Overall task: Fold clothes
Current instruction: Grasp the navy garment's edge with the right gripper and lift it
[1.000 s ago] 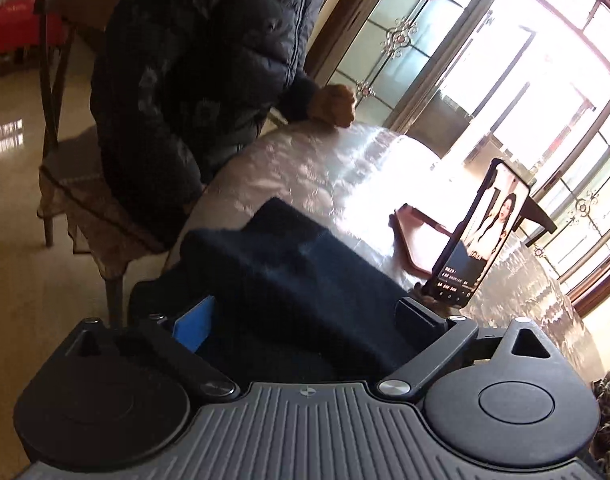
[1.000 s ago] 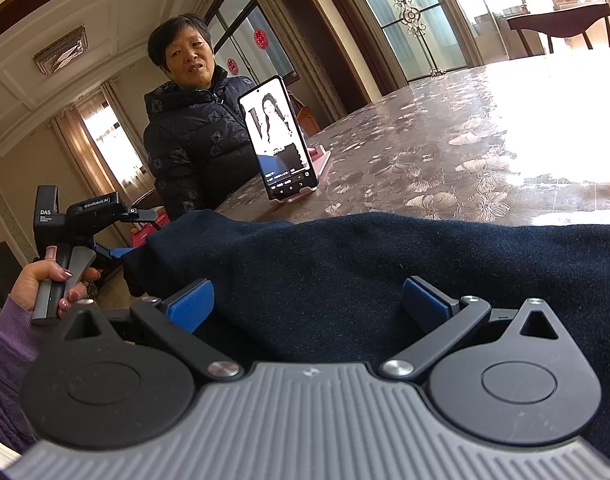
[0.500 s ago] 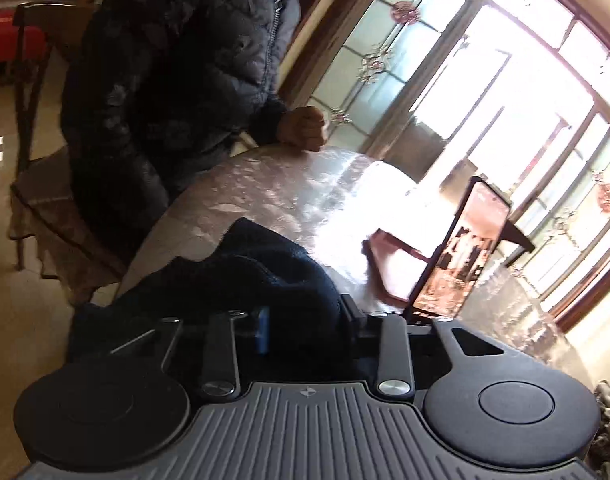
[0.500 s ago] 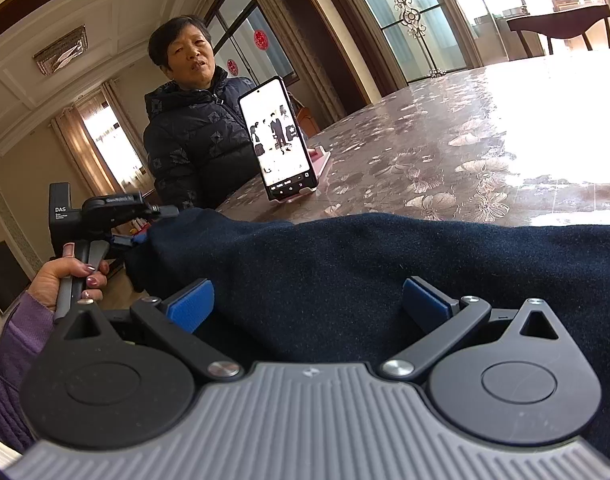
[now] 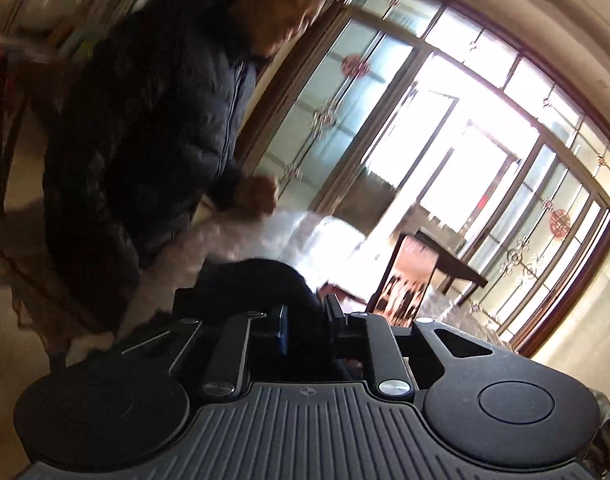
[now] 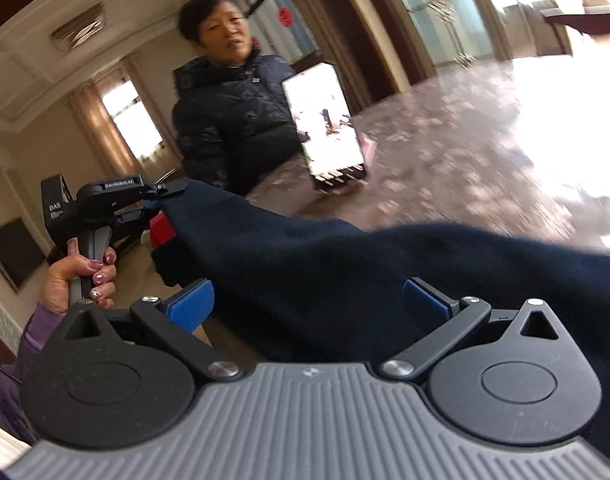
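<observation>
Garment, a dark navy knit with a soft, matte, slightly fuzzy face, lies draped across the near edge of the table and passes between the right gripper's ribbed blue pads, which stand wide apart and touch nothing firmly. One corner is raised off the table to the left, pinched in the left gripper, whose tips are closed on the cloth; in its own view that gripper shows its fingers drawn close together with dark fabric bunched between them. As I judge it, the risk lies in that single small pinch: thick, heavy knit could slide out if pulled quickly, or drag the rest of the garment off the glossy, floral-patterned tabletop, which looks slick. Just beyond the cloth a phone stands propped and tilted; a swung corner might knock it over. Farther off sits a woman in a quilted dark jacket, before tall glazed doors.
</observation>
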`<state>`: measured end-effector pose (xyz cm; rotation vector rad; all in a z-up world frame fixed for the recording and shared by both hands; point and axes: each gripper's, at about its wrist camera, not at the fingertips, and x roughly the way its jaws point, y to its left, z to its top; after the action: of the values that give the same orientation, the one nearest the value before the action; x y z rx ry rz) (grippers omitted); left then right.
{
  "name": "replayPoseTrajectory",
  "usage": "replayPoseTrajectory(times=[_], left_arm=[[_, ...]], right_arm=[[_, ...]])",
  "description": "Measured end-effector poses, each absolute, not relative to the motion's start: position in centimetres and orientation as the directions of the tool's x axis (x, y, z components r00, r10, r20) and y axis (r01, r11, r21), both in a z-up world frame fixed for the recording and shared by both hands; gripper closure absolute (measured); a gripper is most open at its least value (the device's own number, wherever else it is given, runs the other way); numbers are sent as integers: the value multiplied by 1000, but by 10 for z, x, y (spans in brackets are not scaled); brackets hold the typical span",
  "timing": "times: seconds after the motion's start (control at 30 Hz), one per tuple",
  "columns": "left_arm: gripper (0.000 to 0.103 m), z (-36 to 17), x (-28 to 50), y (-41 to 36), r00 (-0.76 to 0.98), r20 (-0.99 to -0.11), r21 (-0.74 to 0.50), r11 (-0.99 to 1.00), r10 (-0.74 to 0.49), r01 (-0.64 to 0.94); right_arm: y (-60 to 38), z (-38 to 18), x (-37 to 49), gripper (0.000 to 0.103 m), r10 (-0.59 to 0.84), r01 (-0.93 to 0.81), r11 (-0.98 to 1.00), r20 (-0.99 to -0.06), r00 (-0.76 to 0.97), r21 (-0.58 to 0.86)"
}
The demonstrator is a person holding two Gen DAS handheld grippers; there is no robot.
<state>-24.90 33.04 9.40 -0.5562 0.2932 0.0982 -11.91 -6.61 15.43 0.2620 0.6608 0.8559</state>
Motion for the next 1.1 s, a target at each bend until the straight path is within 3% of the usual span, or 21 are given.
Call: replayPoseTrajectory(times=[0.17,0.37,0.5,0.57,0.63,0.73,0.77,0.83,0.87,0.9,0.97,1.1], left_arm=[[91,99,-288,325,950,-301,-426,879,86,-214],[91,52,-307,352,886,-448,-463,818,117,-342],[79,34,-319,361,870,-480,-501,780,110,-375],[66,31,-322,364,868,-486,-520,767,97,-377],[45,30,-329,366,869,-490,-545,751,77,-373],[45,36,-337,365,860,-506,-525,768,64,-366],[45,38,-339,364,854,-517,-508,780,63,-365],[37,36,-339,362,843,-536,-502,791,33,-351],[36,34,-337,362,841,-540,-513,788,10,-339],[35,31,-336,362,841,-541,-527,784,-12,-328],[35,25,-330,361,834,-551,-530,787,-37,-315],[35,18,-319,358,825,-562,-525,796,-59,-301]], right_arm=[[-27,167,-118,1,795,-677,597,-431,426,431],[38,180,-120,1,811,-785,535,-450,374,312],[88,189,-122,1,811,-849,496,-446,379,181],[116,192,-120,1,811,-872,477,-437,389,108],[143,192,-118,1,806,-891,451,-449,385,46],[181,187,-116,1,797,-907,419,-465,386,-35],[193,185,-114,4,787,-907,415,-474,394,-66],[214,179,-109,37,763,-907,410,-510,397,-92],[224,177,-106,64,750,-907,408,-528,398,-104],[230,174,-100,79,738,-907,415,-554,386,-79],[237,170,-89,92,725,-897,442,-582,369,-18],[228,173,-75,94,765,-880,459,-557,322,121]])
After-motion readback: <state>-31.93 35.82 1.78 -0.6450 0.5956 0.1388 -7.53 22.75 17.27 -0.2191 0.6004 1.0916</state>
